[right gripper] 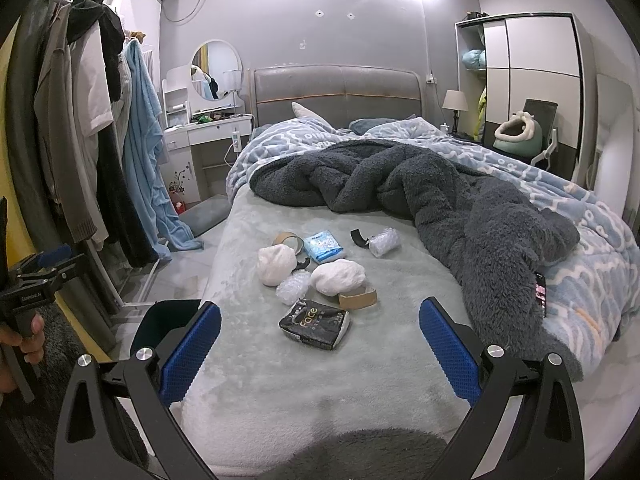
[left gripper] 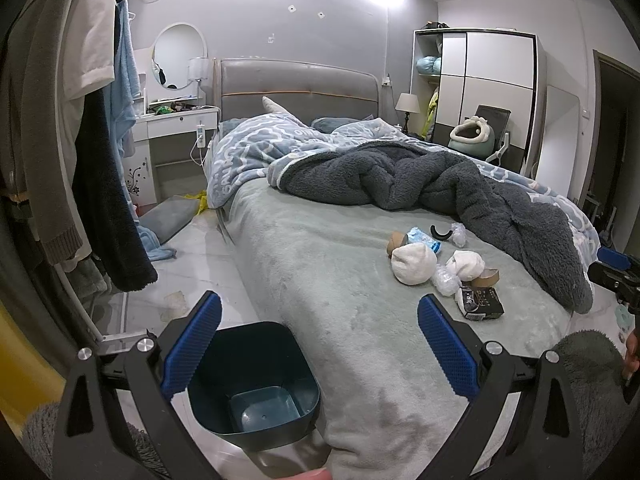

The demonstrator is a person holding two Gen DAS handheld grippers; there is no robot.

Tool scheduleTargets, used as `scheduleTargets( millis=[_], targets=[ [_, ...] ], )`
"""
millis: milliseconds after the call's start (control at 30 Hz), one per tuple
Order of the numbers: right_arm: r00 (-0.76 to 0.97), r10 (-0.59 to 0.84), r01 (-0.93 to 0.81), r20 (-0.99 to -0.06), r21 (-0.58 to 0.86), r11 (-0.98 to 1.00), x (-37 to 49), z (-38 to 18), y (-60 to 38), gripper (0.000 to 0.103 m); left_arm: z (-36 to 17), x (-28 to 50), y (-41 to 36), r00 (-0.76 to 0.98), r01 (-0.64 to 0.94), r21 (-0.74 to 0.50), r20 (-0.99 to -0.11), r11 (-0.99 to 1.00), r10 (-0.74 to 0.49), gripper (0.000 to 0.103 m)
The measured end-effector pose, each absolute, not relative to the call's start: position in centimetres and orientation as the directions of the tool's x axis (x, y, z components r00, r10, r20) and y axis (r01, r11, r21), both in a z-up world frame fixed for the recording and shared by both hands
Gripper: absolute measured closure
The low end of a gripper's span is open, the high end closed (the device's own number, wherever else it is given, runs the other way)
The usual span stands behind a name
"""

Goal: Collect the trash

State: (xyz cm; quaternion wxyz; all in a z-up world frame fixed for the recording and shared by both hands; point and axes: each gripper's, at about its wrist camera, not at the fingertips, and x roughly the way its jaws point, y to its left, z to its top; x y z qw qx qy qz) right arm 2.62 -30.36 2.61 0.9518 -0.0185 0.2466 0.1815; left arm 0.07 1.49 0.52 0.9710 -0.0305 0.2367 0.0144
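Note:
Trash lies in a cluster on the grey-green bed sheet (right gripper: 248, 360): a black "face" packet (right gripper: 315, 323), two white crumpled wads (right gripper: 277, 265) (right gripper: 338, 277), bubble wrap (right gripper: 294, 291), cardboard tape rolls (right gripper: 357, 299), a blue tissue pack (right gripper: 323, 246) and a black curved piece (right gripper: 359, 237). The same cluster shows in the left wrist view around the black packet (left gripper: 479, 302). A dark teal bin (left gripper: 256, 384) stands on the floor at the bed's near left corner. My left gripper (left gripper: 319, 346) is open above the bin and bed edge. My right gripper (right gripper: 320, 350) is open, just short of the black packet.
A dark fleece blanket (right gripper: 440, 196) and blue patterned duvet (right gripper: 580, 248) cover the bed's right and far side. Clothes hang on a rack (right gripper: 92, 128) at left. A white dressing table (right gripper: 208, 130), wardrobe (right gripper: 532, 76) and bedside lamp (right gripper: 455, 101) line the back wall.

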Motion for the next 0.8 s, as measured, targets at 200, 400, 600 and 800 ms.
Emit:
scheduleTargets(
  millis=[200,400,600,800],
  targets=[
    [0.813,0.335,-0.354,-0.476,0.052,0.934,2.62,2.62,-30.28,0.003,0.54,0.06,1.57,0.888,-0.042,-0.053,-0.460,0.998,0.013,0.003],
    [0.813,0.334,-0.355,-0.476,0.050,0.934,2.63,2.58,-30.26,0.003,0.52,0.15,1.67,0.887,-0.044,-0.055,-0.462,0.998,0.014,0.003],
    [0.814,0.334,-0.355,-0.476,0.049,0.934,2.59,2.59,-30.25,0.003,0.52,0.15,1.72,0.887,-0.044,-0.054,-0.461,0.998,0.014,0.003],
    [0.813,0.333,-0.354,-0.477,0.049,0.934,2.61,2.54,-30.23,0.003,0.51,0.12,1.73,0.888,-0.043,-0.054,-0.460,0.998,0.013,0.003]
  ],
)
